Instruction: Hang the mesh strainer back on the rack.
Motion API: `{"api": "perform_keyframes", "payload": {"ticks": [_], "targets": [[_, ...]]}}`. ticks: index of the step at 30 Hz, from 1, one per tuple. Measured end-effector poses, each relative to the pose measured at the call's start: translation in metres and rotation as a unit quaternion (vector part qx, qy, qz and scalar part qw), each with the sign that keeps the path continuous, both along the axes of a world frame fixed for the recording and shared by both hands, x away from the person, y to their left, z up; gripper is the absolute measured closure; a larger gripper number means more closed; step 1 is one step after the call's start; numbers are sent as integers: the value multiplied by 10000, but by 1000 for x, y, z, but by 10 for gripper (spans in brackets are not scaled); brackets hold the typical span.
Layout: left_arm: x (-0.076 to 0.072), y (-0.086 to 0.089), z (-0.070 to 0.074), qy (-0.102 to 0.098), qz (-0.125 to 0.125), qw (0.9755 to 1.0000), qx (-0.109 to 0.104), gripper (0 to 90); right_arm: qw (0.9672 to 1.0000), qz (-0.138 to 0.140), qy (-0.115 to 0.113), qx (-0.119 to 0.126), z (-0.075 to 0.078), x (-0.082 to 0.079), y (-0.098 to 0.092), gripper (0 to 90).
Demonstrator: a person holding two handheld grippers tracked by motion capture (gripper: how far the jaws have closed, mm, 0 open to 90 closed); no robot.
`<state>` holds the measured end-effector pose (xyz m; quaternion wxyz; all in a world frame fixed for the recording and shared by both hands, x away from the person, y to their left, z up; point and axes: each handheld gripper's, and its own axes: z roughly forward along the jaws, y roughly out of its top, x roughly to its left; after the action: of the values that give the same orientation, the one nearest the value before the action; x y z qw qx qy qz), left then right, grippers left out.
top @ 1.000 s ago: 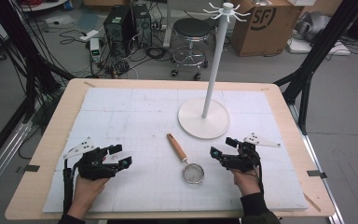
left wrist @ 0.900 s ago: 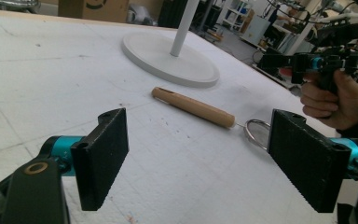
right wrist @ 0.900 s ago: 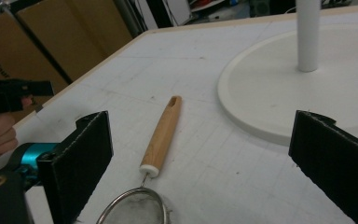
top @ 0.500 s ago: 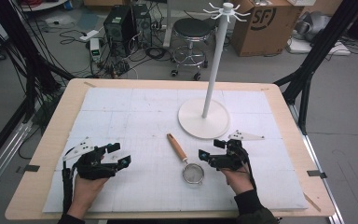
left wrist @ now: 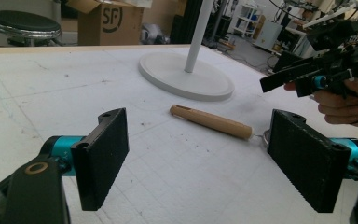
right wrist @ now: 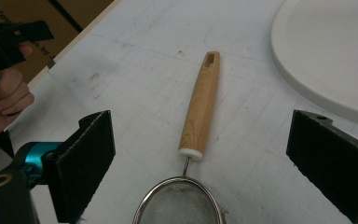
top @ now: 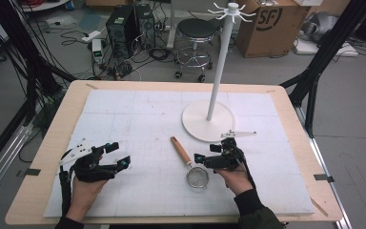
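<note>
The letters "SF" stand printed on the cardboard box point(top: 271, 24) behind the table.

**Three cameras around the strainer**

The high view looks forward and down on the whole counter point(top: 57, 143) from above its near edge. The left gripper view sits low, facing the strainer point(left wrist: 212, 122) sidelong. The right gripper view hangs close over the strainer point(right wrist: 200, 109). All three share the strainer point(top: 187, 160) and the stand's base point(top: 195, 125).

Strainer point(right wrist: 193, 154) — smooth wooden handle, shiny metal mesh bowl.
</note>
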<state>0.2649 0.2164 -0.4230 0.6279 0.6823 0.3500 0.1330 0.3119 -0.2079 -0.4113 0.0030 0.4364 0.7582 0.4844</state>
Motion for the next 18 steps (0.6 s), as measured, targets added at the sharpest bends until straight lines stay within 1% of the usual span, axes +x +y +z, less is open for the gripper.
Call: {"api": "perform_keyframes", "payload": {"ticks": [1,2,7,10,11,13,14,18], "targets": [[0,0,0,-21,7,10000,15,214,10000,19,30,-2,0,1,2,96],[-1,0,0,-47,-4,10000,28,215,10000,32,31,-3,0,1,3,150],[-3,-3,1,-74,-29,10000,54,215,9999,35,119,-119,2,5,11,158],[-3,-3,1,-83,-44,9999,54,215,9993,71,258,-253,0,7,16,160],[-4,-3,1,-84,-38,9999,55,215,9990,90,315,-306,-1,8,18,173],[-4,-3,1,-94,-48,9999,59,215,9982,144,415,-418,-2,9,22,245],[-5,-4,2,-108,-66,9999,63,216,9980,167,409,-461,-3,10,24,261],[-6,-4,3,-151,-90,9998,55,216,9971,184,538,-500,-7,13,26,342]]}}
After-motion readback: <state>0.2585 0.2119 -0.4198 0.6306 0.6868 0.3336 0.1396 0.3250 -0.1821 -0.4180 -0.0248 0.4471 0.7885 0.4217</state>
